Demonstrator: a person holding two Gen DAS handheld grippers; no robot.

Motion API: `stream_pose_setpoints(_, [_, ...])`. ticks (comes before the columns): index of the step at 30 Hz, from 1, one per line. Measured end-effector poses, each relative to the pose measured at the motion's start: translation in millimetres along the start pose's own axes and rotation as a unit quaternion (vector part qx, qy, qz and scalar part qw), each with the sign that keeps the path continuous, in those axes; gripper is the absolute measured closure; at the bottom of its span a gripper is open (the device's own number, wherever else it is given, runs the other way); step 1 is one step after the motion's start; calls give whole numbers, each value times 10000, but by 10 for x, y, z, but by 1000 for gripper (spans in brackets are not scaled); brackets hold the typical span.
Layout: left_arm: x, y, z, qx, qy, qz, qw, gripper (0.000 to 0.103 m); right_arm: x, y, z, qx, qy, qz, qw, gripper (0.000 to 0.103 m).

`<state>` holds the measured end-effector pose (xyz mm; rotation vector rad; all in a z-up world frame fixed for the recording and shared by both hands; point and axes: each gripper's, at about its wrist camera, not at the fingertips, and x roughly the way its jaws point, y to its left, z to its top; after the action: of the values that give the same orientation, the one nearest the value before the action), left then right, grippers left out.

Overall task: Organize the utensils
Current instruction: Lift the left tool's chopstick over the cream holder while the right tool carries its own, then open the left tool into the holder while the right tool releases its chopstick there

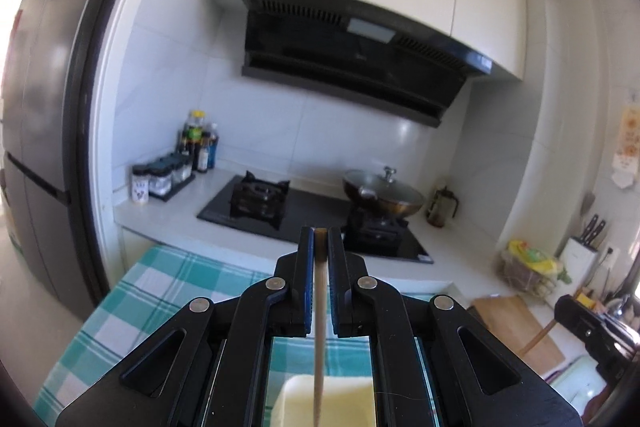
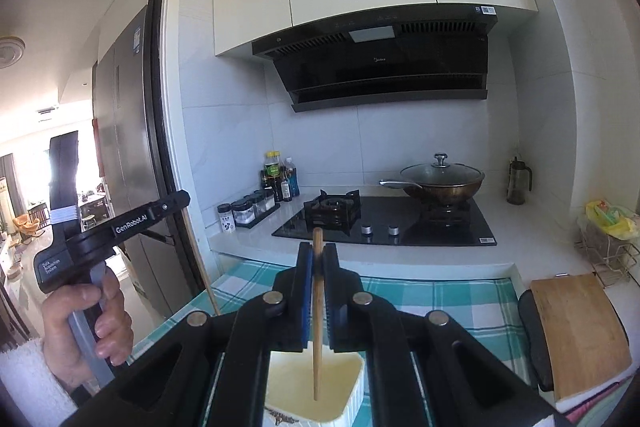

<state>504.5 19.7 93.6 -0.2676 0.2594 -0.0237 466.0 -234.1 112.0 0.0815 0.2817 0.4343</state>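
Observation:
My left gripper (image 1: 320, 233) is shut on a wooden chopstick (image 1: 319, 331) that runs down toward a cream container (image 1: 344, 401) below it. My right gripper (image 2: 318, 251) is shut on another wooden chopstick (image 2: 317, 327); its lower end hangs inside the cream ribbed utensil container (image 2: 352, 387) on the green checked cloth (image 2: 420, 295). In the right wrist view the left gripper (image 2: 120, 223) appears at the left, held by a hand, with its chopstick (image 2: 200, 267) slanting down. In the left wrist view the right gripper's body (image 1: 596, 331) shows at the right edge.
A gas hob (image 2: 384, 223) with a lidded wok (image 2: 440, 179) lies behind the cloth. Sauce bottles and spice jars (image 2: 256, 203) stand at the back left. A wooden cutting board (image 2: 580, 331), a wire basket (image 2: 604, 239) and a knife block (image 1: 582, 247) are at the right. A fridge (image 1: 44, 131) stands left.

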Motion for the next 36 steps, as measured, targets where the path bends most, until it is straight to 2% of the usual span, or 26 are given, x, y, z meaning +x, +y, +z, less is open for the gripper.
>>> stream_pose_setpoints(3, [280,36,-249,19,481,52,9988,99,330,-81,-184,142,368,10,9992,98])
stream_pose_setpoints(5, [466,92,-427,21,895,91,9959,99,590,-172,-339,308,869,43,9957,98])
stream_pose_setpoints(9, [787,225,-722,-119,1716,118,9850,99,991,-356,-618,647,1758,-41,9823,97])
stream_pose_setpoints(14, [887,219,-931,-49,2214,81,9751,97,1207,-499,-861,977,2273,-70,9689,96])
stream_pose_setpoints(15, [863,200,-946,-5,2274,80,9738,89,1219,-506,-893,1008,2301,-93,9679,94])
stream_pose_setpoints(16, [829,183,-950,6,2328,36,9725,72,1217,-508,-913,1035,2285,-129,9679,94])
stream_pose_setpoints(17, [764,173,-946,9,2355,0,9719,64,1211,-503,-914,1044,2276,-147,9680,93])
stream_pose_setpoints(18, [647,173,-938,24,2316,-2,9728,54,1193,-484,-905,1045,2265,-166,9682,83])
stream_pose_setpoints(19, [512,185,-932,58,2288,26,9735,50,1163,-488,-886,1058,2214,-207,9692,68])
stream_pose_setpoints(21, [247,234,-942,131,2378,-46,9712,49,967,-500,-829,1070,1939,-255,9748,56])
stream_pose_setpoints(23, [-114,320,-1032,212,2538,-110,9670,47,716,-487,-790,941,1782,-254,9792,56])
stream_pose_setpoints(26, [-798,546,-1354,404,2686,-13,9624,36,182,-470,-951,622,1749,-290,9822,55])
stream_pose_setpoints(29, [-1543,909,-1939,372,2809,424,9581,28,-507,-494,-1490,340,1792,-588,9815,54])
stream_pose_setpoints(31, [-1875,1120,-2362,202,3032,834,9490,28,-920,-525,-1952,150,1845,-1077,9768,54])
stream_pose_setpoints(33, [-2062,1245,-2680,-46,3226,1183,9391,28,-1324,-575,-2488,112,1932,-1728,9658,54])
stream_pose_setpoints(34, [-2122,1291,-2815,-267,3317,1231,9349,28,-1469,-601,-2708,178,2033,-1949,9593,54])
stream_pose_setpoints(36, [-2141,1300,-2940,-570,3378,1115,9328,28,-1702,-651,-3063,466,2258,-2195,9480,54])
